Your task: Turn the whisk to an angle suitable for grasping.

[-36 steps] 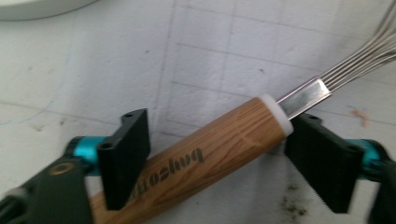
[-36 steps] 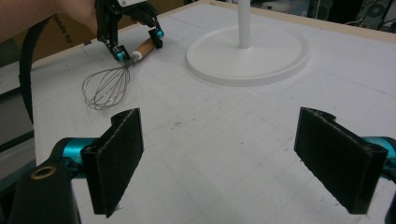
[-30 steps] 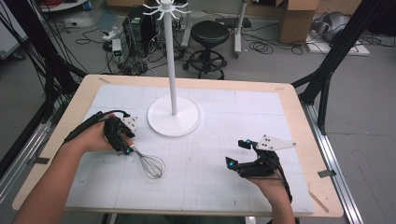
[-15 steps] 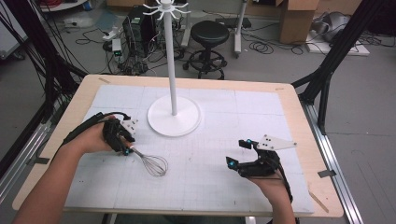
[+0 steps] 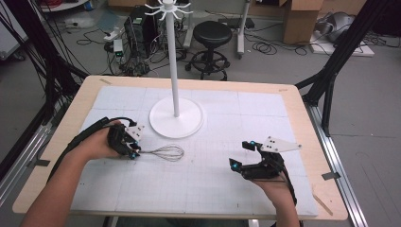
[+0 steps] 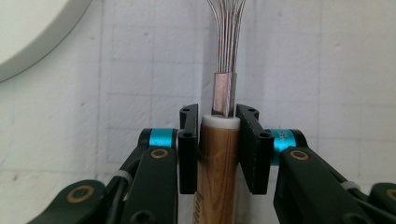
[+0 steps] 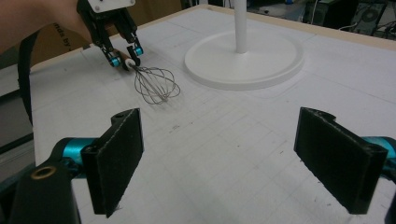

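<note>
A wooden surface (image 5: 302, 118) covered by a white gridded mat (image 5: 213, 179) carries a whisk (image 5: 163, 152) and a white stand (image 5: 175, 71), seen from above. The left tool (image 5: 134, 149) sits at the left of the mat, held in a person's left hand (image 5: 97, 144), its jaws closed on the whisk's handle. The whisk lies level, its wire head pointing right, just near of the stand's round base (image 5: 176, 124) and apart from it. The left gripper view shows what the high view cannot: the handle is wood (image 6: 217, 172) with a white collar and a metal sleeve, clamped between the two black pads (image 6: 188, 149), the wires (image 6: 227, 32) running away from the camera over the mat. The right tool (image 5: 240, 156) rests at the near right, well apart from the whisk, with its jaws spread wide and nothing between them. The right gripper view looks between those jaws across bare mat to the whisk and the left tool beyond. Past the far edge, on the floor, stand a black stool (image 5: 213, 35), cables and cardboard boxes (image 5: 302, 19).
</note>
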Demonstrator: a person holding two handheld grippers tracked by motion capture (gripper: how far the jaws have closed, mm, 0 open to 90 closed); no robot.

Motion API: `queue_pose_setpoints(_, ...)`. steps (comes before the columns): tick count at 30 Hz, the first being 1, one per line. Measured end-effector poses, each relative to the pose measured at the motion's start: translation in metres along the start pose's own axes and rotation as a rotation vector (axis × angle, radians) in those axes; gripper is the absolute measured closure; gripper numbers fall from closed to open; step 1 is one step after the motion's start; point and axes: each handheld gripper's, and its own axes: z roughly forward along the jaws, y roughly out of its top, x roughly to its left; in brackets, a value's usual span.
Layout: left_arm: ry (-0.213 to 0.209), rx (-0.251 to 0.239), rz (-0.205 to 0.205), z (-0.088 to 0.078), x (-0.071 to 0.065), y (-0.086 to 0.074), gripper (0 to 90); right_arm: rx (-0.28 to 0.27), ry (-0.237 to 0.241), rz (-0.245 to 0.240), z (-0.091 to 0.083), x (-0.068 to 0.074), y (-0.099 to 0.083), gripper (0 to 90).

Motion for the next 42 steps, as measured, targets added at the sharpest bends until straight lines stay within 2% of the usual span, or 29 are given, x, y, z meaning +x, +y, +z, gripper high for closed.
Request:
queue_pose_setpoints(2, 0.003, -0.005, -0.002, 0.001, -0.001, 0.002, 71.3, 0.001, 0.000, 0.002, 0.000, 0.000, 0.000, 14.9)
queue_pose_setpoints(5, -0.022, -0.015, -0.044, 0.002, 0.000, 0.001, 70.5, 0.000, -0.002, -0.001, 0.000, 0.000, 0.000, 14.9)
queue_pose_setpoints(6, -0.025, -0.020, -0.051, 0.002, 0.001, 0.001, 65.0, -0.001, -0.001, -0.001, -0.001, 0.000, 0.000, 14.9)
queue_pose_setpoints(7, -0.030, -0.022, -0.065, 0.002, 0.002, -0.001, 65.0, -0.001, -0.001, -0.001, -0.001, 0.000, 0.000, 14.9)
queue_pose_setpoints(8, -0.027, -0.030, -0.074, 0.001, 0.001, -0.003, 60.9, 0.000, -0.001, 0.001, -0.001, 0.001, 0.000, 15.0)
queue_pose_setpoints(9, -0.023, -0.046, -0.096, 0.001, 0.000, -0.005, 53.2, -0.001, 0.000, -0.001, -0.001, 0.000, 0.000, 15.0)
queue_pose_setpoints(10, -0.021, -0.055, -0.093, 0.001, 0.001, -0.007, 53.2, -0.001, 0.000, -0.001, -0.001, 0.000, 0.000, 15.0)
queue_pose_setpoints(13, -0.022, -0.073, -0.130, -0.002, -0.002, -0.019, 45.9, -0.002, 0.000, 0.003, -0.001, 0.000, 0.000, 14.9)
queue_pose_setpoints(17, -0.022, -0.083, -0.142, -0.007, -0.006, -0.025, 45.8, -0.001, 0.000, -0.001, 0.000, 0.000, 0.000, 14.9)
queue_pose_setpoints(19, -0.026, -0.098, -0.129, -0.010, -0.009, -0.027, 46.2, 0.001, 0.001, 0.001, 0.000, 0.001, 0.000, 14.9)
queue_pose_setpoints(20, -0.029, -0.114, -0.146, -0.010, -0.012, -0.028, 46.7, 0.003, 0.002, 0.000, 0.000, 0.001, 0.000, 14.9)
queue_pose_setpoints(22, -0.027, -0.106, -0.139, -0.010, -0.014, -0.031, 48.3, 0.003, 0.000, 0.000, 0.001, 0.002, 0.000, 14.9)
queue_pose_setpoints(23, -0.024, -0.085, -0.117, -0.011, -0.012, -0.032, 50.9, 0.003, 0.000, 0.001, 0.001, 0.002, 0.000, 14.9)
queue_pose_setpoints(25, -0.019, -0.079, -0.106, -0.009, -0.014, -0.035, 55.9, 0.004, 0.000, 0.000, 0.001, 0.002, 0.000, 14.9)
queue_pose_setpoints(27, -0.008, -0.077, -0.090, -0.009, -0.015, -0.037, 65.7, 0.004, -0.001, -0.003, 0.000, 0.002, 0.001, 14.9)
queue_pose_setpoints(29, -0.005, -0.081, -0.057, -0.009, -0.016, -0.037, 66.5, 0.003, -0.004, -0.003, 0.000, 0.002, 0.001, 14.9)
queue_pose_setpoints(33, -0.003, -0.108, -0.043, -0.007, -0.019, -0.036, 68.5, -0.002, -0.007, -0.003, -0.002, 0.001, 0.001, 14.9)
queue_pose_setpoints(36, 0.009, -0.122, -0.018, -0.004, -0.021, -0.029, 69.3, -0.004, -0.011, -0.015, -0.002, 0.002, 0.002, 14.9)
queue_pose_setpoints(42, 0.007, -0.143, -0.011, 0.000, -0.020, -0.022, 69.4, -0.008, -0.017, -0.024, -0.005, 0.003, 0.004, 14.9)
